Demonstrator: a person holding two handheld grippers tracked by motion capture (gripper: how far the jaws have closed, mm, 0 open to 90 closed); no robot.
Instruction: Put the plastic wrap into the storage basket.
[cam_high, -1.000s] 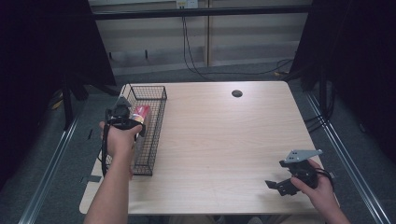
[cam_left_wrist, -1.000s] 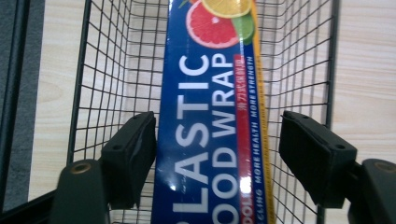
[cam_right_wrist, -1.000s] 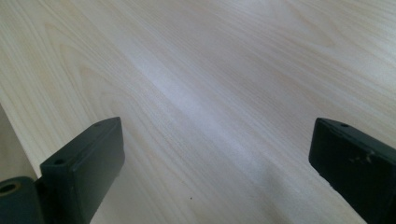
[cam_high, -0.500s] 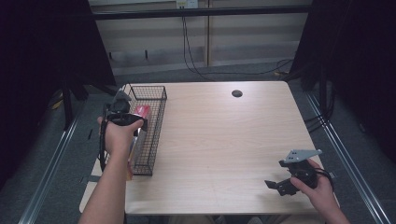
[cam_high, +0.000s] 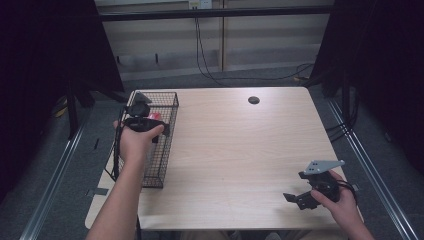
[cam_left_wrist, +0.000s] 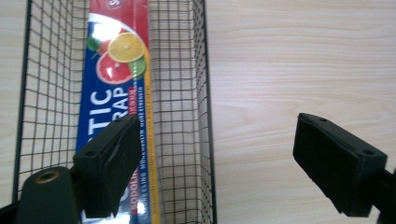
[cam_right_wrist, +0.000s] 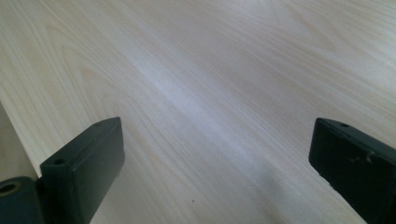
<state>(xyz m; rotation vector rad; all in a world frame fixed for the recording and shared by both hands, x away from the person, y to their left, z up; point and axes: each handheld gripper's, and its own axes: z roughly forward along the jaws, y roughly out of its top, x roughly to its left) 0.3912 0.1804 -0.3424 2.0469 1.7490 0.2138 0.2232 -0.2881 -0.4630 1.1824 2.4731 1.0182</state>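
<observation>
A black wire basket stands along the table's left side. In it lies a long red and blue plastic wrap box with citrus fruit printed on it, seen as a red patch in the high view. My left gripper hovers over the basket, open and holding nothing. In the left gripper view it straddles the basket's right wall, one jaw above the box and the other above bare wood. My right gripper is open and low over the table near the front right corner, with nothing between its fingers.
The light wooden table has a round cable hole near its back edge. Its edge runs close to my right gripper's left jaw. Cables hang down the wall behind, and dark curtains flank both sides.
My left hand and gripper have shifted slightly farther along above the basket. The right gripper has not moved.
</observation>
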